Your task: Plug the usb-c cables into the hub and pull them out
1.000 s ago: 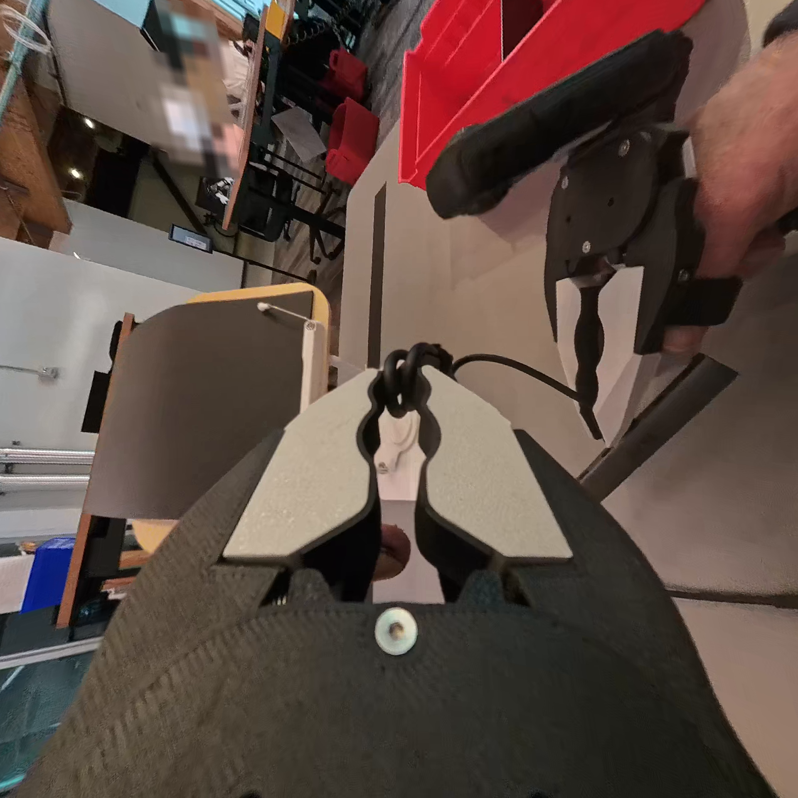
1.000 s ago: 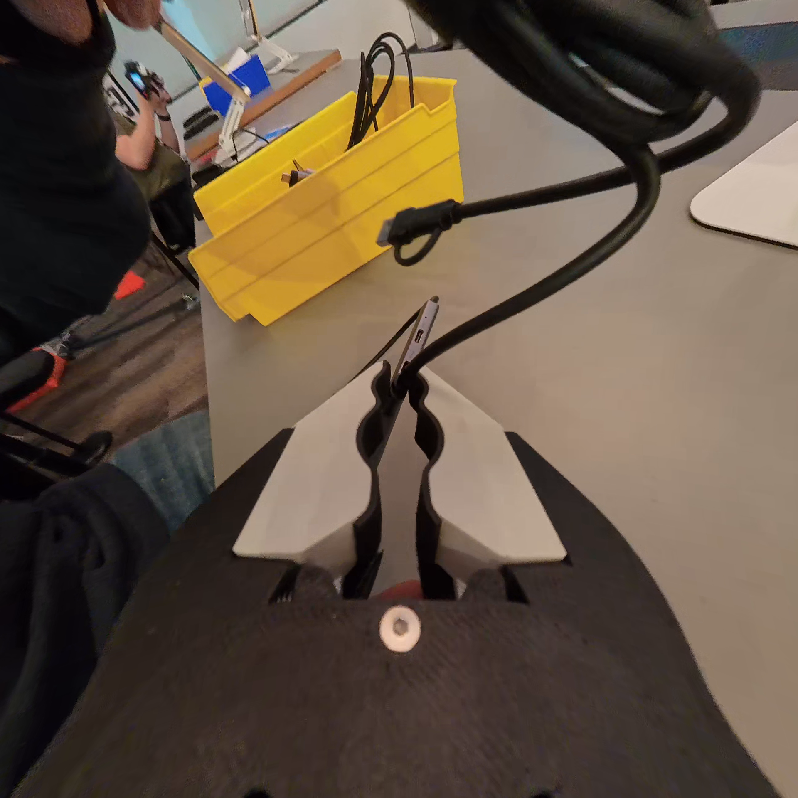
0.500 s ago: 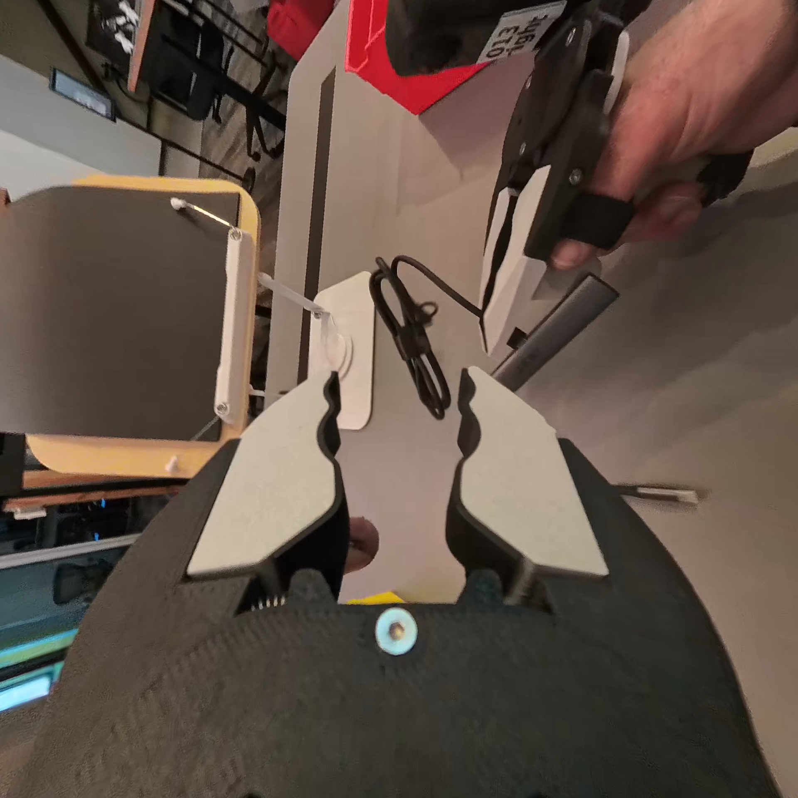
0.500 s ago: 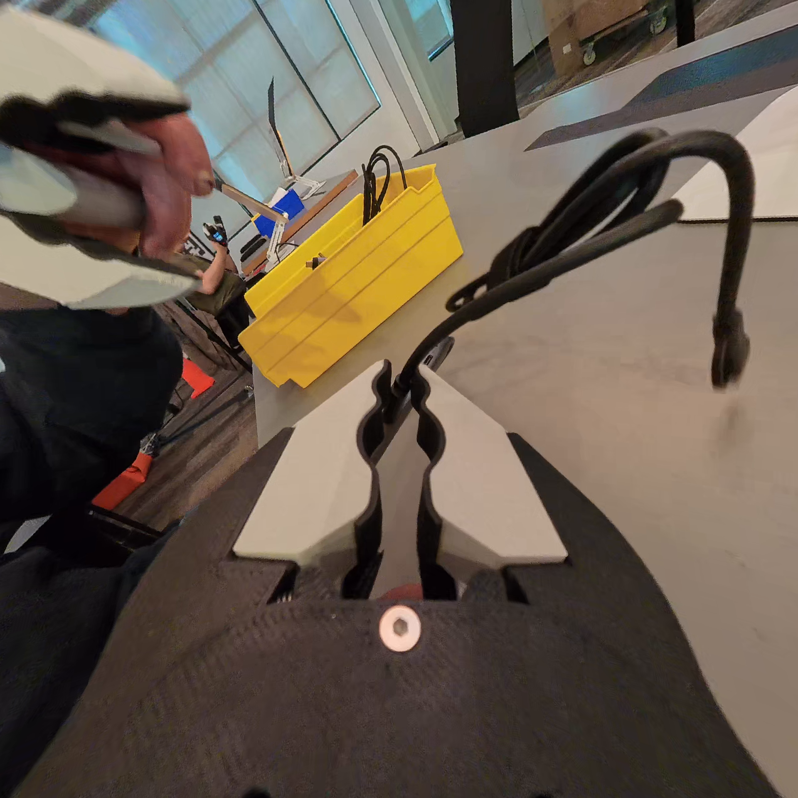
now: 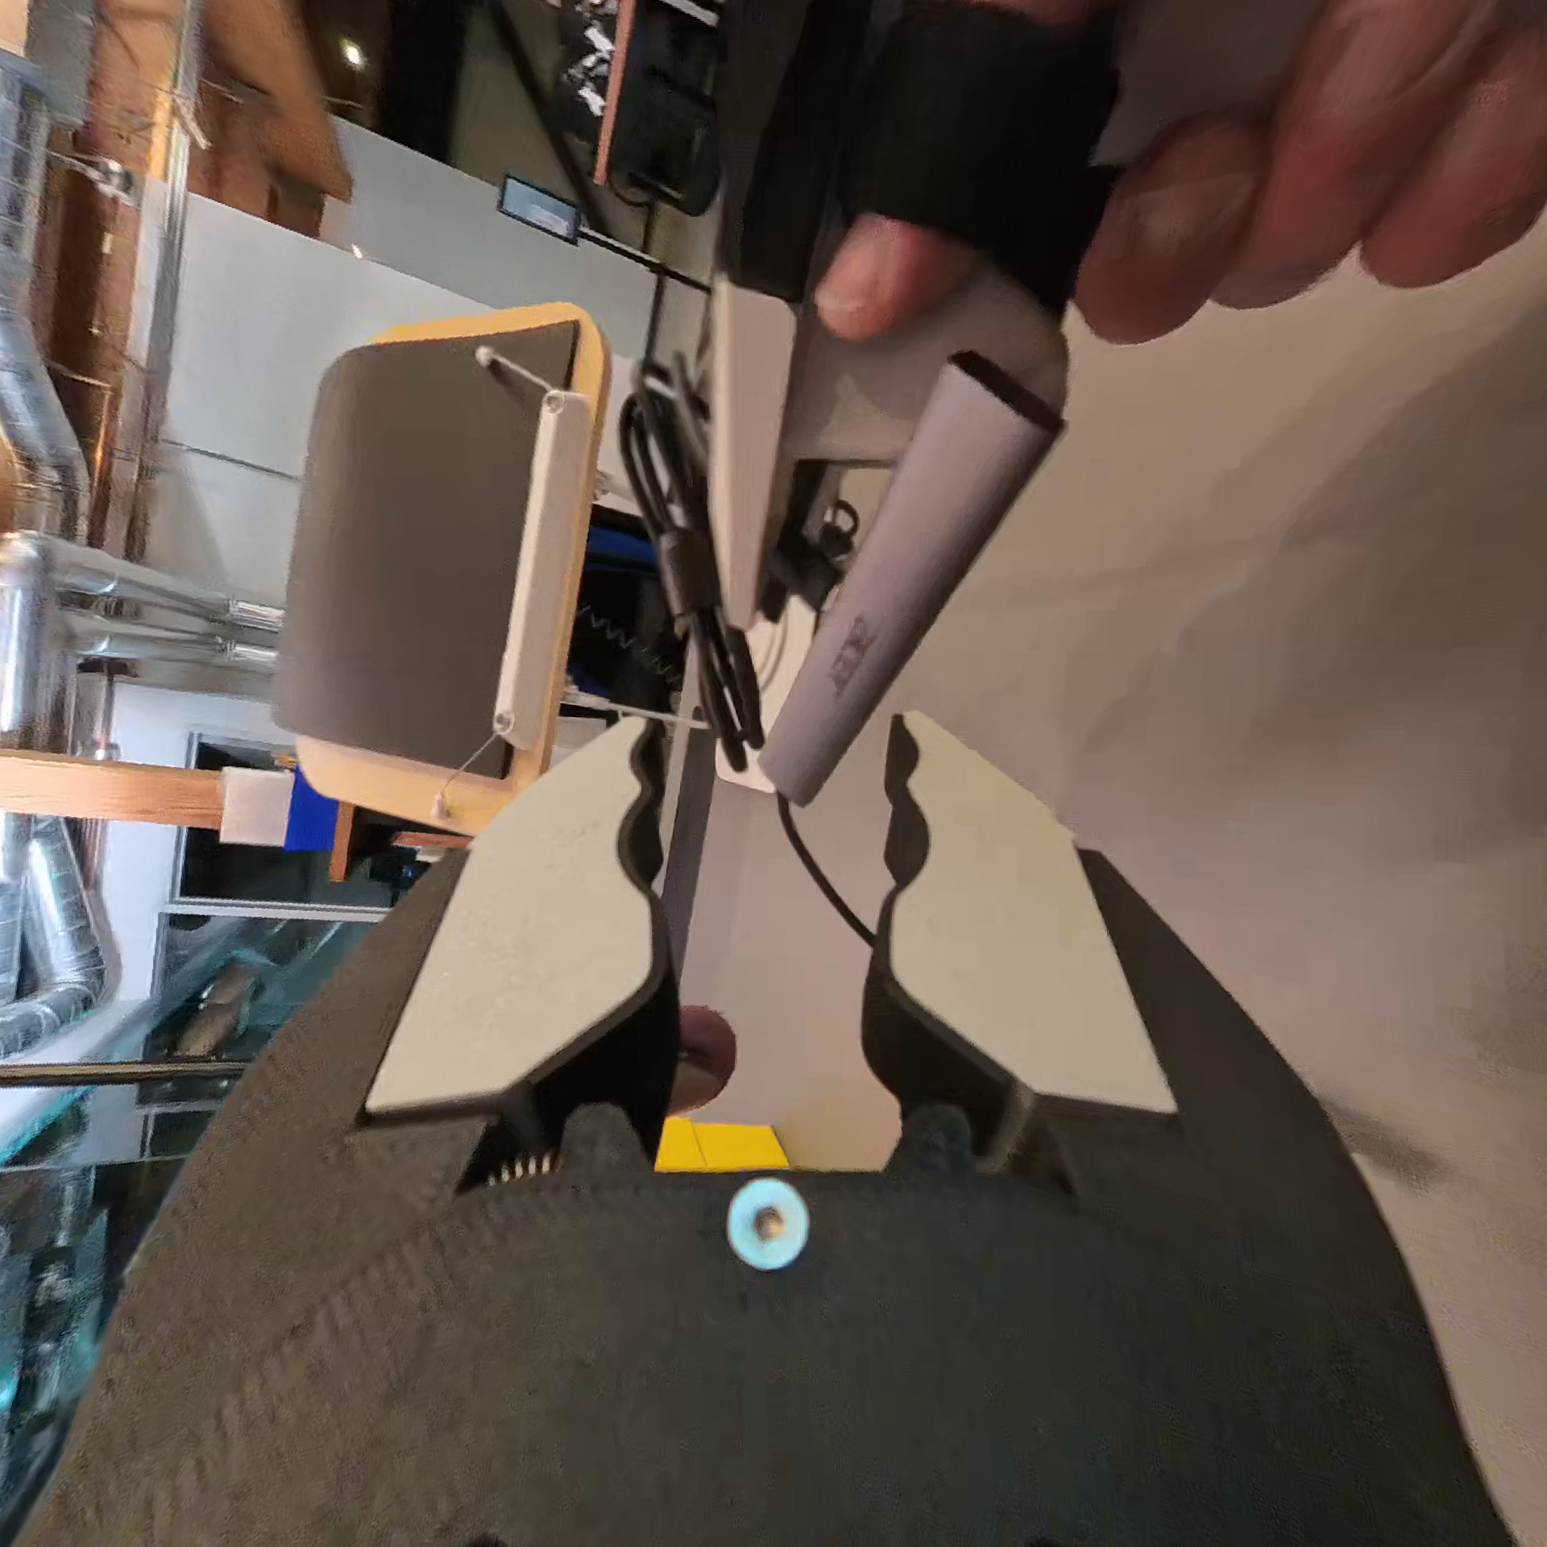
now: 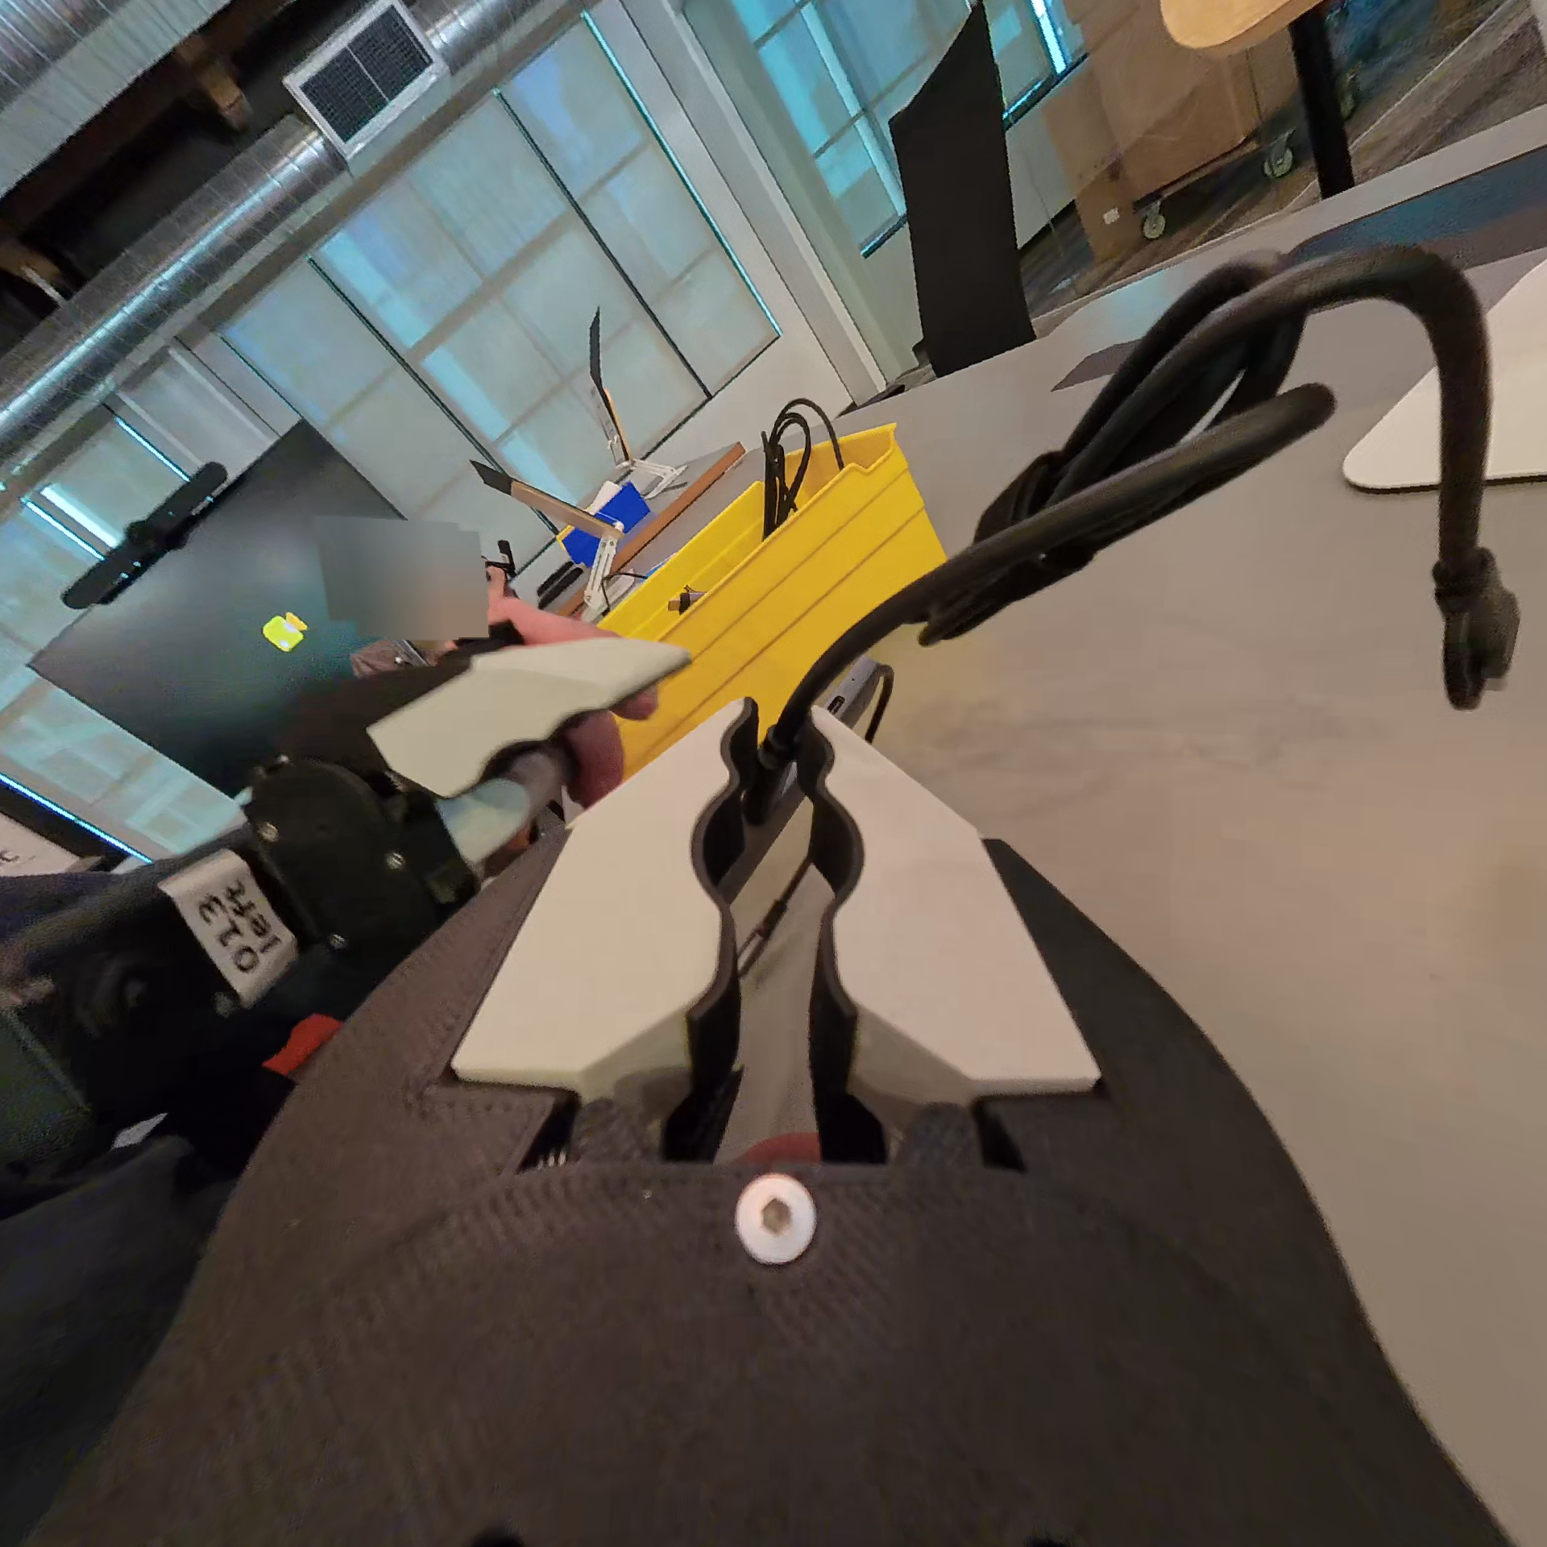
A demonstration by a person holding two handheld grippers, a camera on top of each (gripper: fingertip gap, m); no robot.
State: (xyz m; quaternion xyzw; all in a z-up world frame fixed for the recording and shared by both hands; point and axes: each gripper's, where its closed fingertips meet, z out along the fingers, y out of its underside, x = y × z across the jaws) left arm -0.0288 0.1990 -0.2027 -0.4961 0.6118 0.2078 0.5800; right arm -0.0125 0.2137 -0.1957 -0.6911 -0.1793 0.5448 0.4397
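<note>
In the left wrist view my left gripper (image 5: 770, 741) is open and empty, its fingertips just below the lower end of the grey hub (image 5: 904, 578). A thin black tail cable (image 5: 816, 871) runs from that hub end between my open fingers. A hand holds the right gripper above, and a black USB-C cable bundle (image 5: 703, 586) hangs beside it. In the right wrist view my right gripper (image 6: 774, 745) is shut on the hub (image 6: 854, 691), with the cable's plug at the fingertips. The cable (image 6: 1172, 418) arches up and its free plug (image 6: 1477, 619) dangles. The left gripper (image 6: 586, 737) shows at left, open.
A yellow bin (image 6: 778, 569) holding more cables stands on the grey table (image 6: 1214, 879) behind the grippers; a sliver of the bin shows in the left wrist view (image 5: 720, 1143). A white pad (image 6: 1465, 435) lies at the right. A dark board on a stand (image 5: 418, 544) is off the table edge. My two grippers' fingertips are within a few centimetres of each other.
My left gripper let go of the coiled cable, opened, and has moved up close under the hub. My right gripper has lifted the hub, and the cable now dangles from it.
</note>
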